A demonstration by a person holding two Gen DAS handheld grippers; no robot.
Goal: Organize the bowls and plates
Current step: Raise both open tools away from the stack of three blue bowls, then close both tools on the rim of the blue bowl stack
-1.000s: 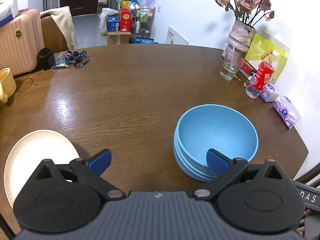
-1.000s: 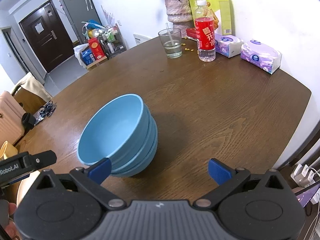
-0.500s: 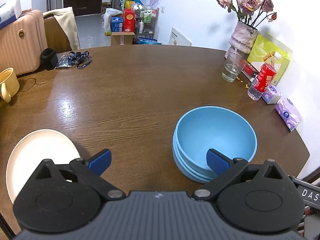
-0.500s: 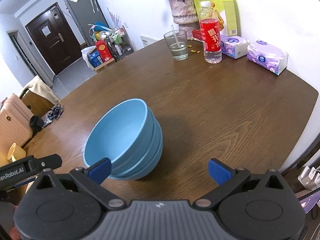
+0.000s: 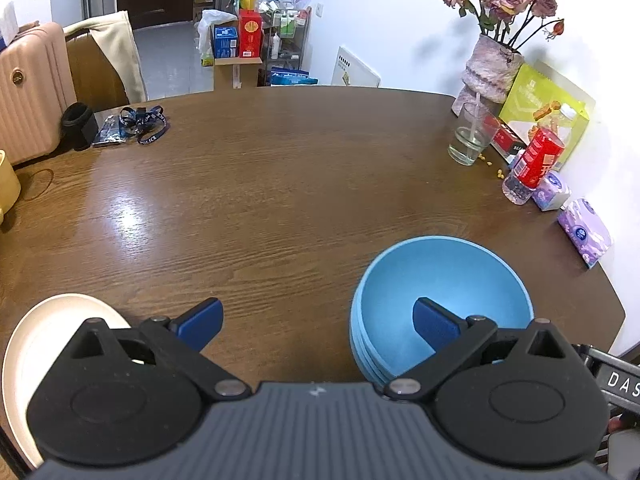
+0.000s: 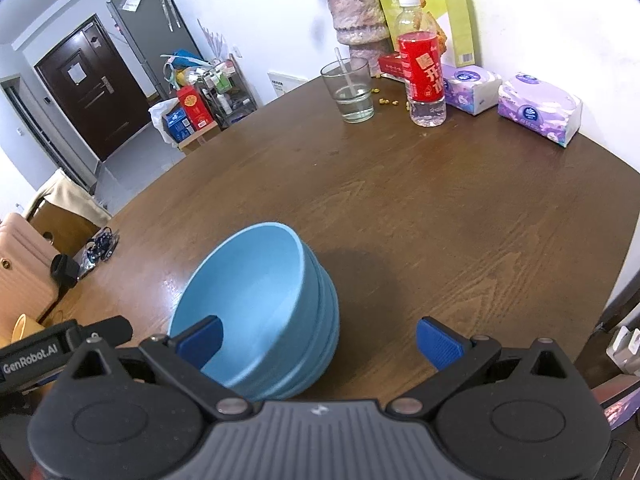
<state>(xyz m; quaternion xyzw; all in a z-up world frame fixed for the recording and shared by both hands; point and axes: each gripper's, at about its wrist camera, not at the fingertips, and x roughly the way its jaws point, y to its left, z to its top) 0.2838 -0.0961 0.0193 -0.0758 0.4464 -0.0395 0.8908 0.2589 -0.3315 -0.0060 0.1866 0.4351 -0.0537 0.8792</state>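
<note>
A stack of nested light blue bowls (image 5: 448,280) stands on the brown wooden table (image 5: 280,184) near its front right; it also shows in the right wrist view (image 6: 256,280). A cream plate (image 5: 36,344) lies at the front left, partly hidden by my left gripper. My left gripper (image 5: 318,322) is open and empty, held above the table between plate and bowls. My right gripper (image 6: 320,340) is open and empty, just behind and right of the bowl stack.
At the table's far right stand a glass with a straw (image 6: 352,92), a red-labelled bottle (image 6: 422,76), tissue packs (image 6: 536,108), a vase (image 6: 356,16) and a snack bag (image 5: 540,108). A lanyard (image 5: 140,124) and a yellow cup (image 5: 6,184) are at the left.
Both grippers have drawn back and up a little from the bowl stack, so the bowls sit lower in both views. Jaws stay open. The bowls and plate have not moved.
</note>
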